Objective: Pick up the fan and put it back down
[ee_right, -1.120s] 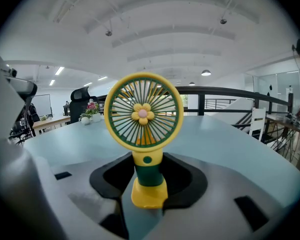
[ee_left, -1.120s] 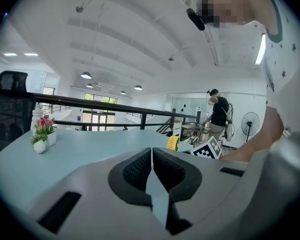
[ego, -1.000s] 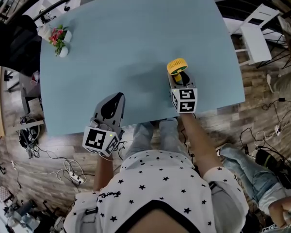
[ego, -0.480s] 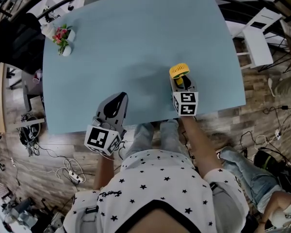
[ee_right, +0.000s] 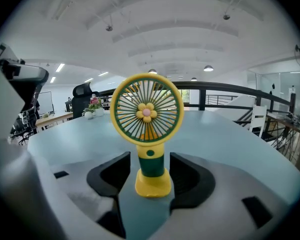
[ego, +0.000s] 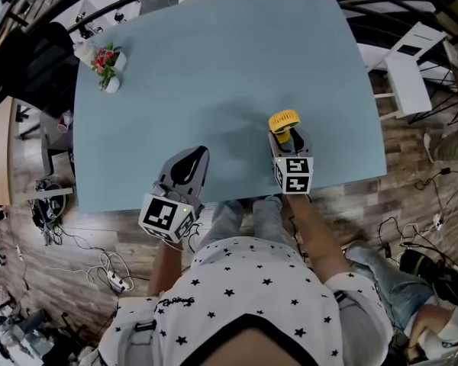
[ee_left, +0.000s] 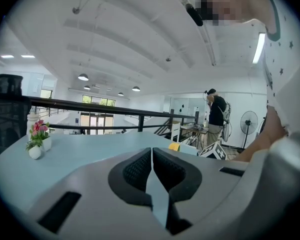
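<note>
Right gripper view, looking down the jaws: small yellow-and-green fan (ee_right: 146,134) upright on the blue table (ee_right: 230,149), base flat, stem right between the dark pads of the right gripper (ee_right: 150,173). Jaws standing wide, just been opening, with a sliver of tabletop showing on either side of the stem, so not pressing on it. Fan face turned toward the camera, flower at the hub, no tilt to speak of.

Head view from above: same fan near the table's near right edge, just ahead of the right gripper's tips. Left gripper (ego: 185,166) hanging with its tips over the near edge, off to the left and well apart from the fan. In its own view, pads drawn together with only a thin slit between them and nothing held. Vase of flowers (ego: 107,63) at the far left corner, out of the way.

Judging by all that: set-down step, at its very end. Fan back on the table and let go. Looks all but done.

Left to do, most likely: draw the right gripper straight back along its own line, toward the body. Calls for keeping the jaws wide and level, so as not to clip stem or base with either pad on the way out. Worth minding: tall, top-heavy, narrow at the foot, and close to the edge. Could topple at one sideways nudge. No call for the left gripper.
</note>
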Demonstrator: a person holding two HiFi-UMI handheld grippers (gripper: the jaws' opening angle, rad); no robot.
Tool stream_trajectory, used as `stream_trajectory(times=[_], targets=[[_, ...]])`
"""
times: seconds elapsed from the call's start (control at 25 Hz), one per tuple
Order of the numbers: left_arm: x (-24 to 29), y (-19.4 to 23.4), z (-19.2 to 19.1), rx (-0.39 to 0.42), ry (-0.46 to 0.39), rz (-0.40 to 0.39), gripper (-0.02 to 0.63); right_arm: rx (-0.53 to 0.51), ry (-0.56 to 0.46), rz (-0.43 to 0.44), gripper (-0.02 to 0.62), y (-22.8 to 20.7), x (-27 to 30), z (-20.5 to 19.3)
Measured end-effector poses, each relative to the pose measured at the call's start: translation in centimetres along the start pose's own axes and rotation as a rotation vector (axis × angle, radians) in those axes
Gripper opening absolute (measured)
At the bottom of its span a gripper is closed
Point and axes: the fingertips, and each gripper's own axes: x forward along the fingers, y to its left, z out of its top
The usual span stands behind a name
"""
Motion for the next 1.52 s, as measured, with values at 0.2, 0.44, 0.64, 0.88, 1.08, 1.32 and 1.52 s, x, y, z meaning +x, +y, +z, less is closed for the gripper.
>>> stream_trajectory(times=[0.2,0.44,0.64,0.88,1.08,1.32,1.52], targets=[[1.1,-0.3,1.0,0.010,-0.024,-0.006,0.031,0.025,-0.001,0.015,0.229,0.5,-1.6,-0.5],[2.5,-0.2,1.7,0.012,-0.036,-0.011,0.032,0.032,-0.016,0.076,0.184,1.6,-3.6,0.0],[3.8,-0.7,2.7,0.012,-0.056,-0.027,0.031,0.074,-0.069,0.066,0.116,0.2,-5.7,1.7],[5.0,-1.0,3.2,0.019,-0.057,-0.032,0.031,0.105,-0.150,0.030,0.000,-2.3,-8.4,4.2],[5.5,-1.4,3.1,0.026,-0.054,-0.049,0.032,0.128,-0.239,-0.004,0.000,-4.3,-10.0,7.0],[5.6,-2.2,2.7,0.025,-0.046,-0.065,0.031,0.138,-0.290,-0.015,-0.002,-4.7,-11.1,8.7],[5.3,-2.4,2.6,0.026,-0.046,-0.072,0.031,0.118,-0.286,0.009,-0.002,-3.9,-11.3,8.8]])
